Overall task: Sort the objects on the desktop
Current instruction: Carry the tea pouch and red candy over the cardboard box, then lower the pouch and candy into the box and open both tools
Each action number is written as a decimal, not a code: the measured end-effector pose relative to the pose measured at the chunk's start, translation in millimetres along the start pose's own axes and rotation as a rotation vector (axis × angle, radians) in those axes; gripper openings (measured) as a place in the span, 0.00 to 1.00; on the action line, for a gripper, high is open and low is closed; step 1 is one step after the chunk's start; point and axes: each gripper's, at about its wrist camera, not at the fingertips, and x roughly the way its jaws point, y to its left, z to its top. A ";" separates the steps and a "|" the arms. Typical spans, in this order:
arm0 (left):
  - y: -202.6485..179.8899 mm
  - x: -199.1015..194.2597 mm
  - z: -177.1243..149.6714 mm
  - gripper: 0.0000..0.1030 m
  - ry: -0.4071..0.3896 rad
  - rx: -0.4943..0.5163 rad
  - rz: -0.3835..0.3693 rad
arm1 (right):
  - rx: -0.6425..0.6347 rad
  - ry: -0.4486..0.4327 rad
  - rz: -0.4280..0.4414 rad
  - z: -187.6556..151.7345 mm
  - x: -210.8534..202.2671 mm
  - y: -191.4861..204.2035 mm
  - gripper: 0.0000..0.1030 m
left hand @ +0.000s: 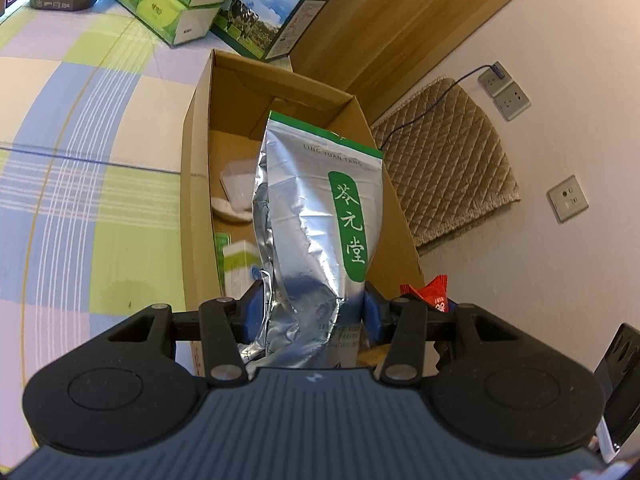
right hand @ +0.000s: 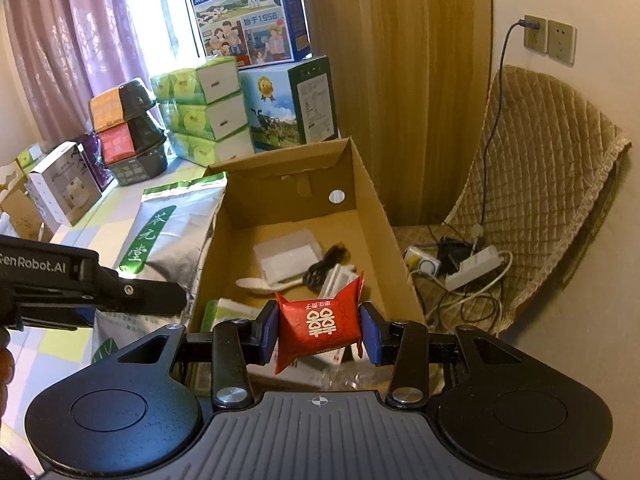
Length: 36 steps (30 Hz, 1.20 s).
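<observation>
Left tongs [left hand: 314,308] clamping foil pouch [left hand: 320,208], right tongs [right hand: 319,330] red packet [right hand: 320,326], above cardboard box [right hand: 372,204].

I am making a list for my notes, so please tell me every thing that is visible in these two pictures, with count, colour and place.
carton: one, brown, open, on the table by the wall.
foil bag: one, silver and green, in the left claw, at the carton's left edge.
red packet: one, red, in the right claw, over the carton.
spoon: one, white, inside the carton.
clear tray: one, inside the carton.
black cable: one, inside the carton.
tissue packs: stacked, green, behind the carton.
milk boxes: two, blue and green, stacked at the back.
chair cover: one, beige, right.
power strip: one, white, on the chair.
left claw: black, blue pads.
right claw: black, blue pads.
</observation>
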 end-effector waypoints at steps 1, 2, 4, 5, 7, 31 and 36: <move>0.4 1.6 3.8 0.42 -0.003 -0.003 0.000 | -0.004 0.000 -0.002 2.5 2.9 -0.6 0.39; 0.2 3.3 7.1 0.42 -0.006 -0.006 0.002 | -0.008 0.000 -0.002 4.6 5.7 -1.2 0.39; 0.3 6.9 13.3 0.42 -0.010 -0.012 0.005 | -0.013 0.000 -0.005 8.3 10.4 -2.1 0.39; 0.0 9.2 16.2 0.42 -0.012 -0.014 0.007 | -0.016 0.000 -0.005 9.9 12.6 -2.2 0.39; -0.7 12.9 20.9 0.42 -0.015 -0.015 0.010 | -0.019 0.000 -0.006 12.3 16.3 -2.1 0.39; 2.5 37.7 46.8 0.41 -0.033 -0.042 0.024 | -0.035 0.000 -0.012 31.3 45.4 -1.2 0.39; 2.8 32.5 56.1 0.40 -0.068 -0.037 0.025 | -0.033 0.001 -0.014 33.7 47.1 -1.4 0.39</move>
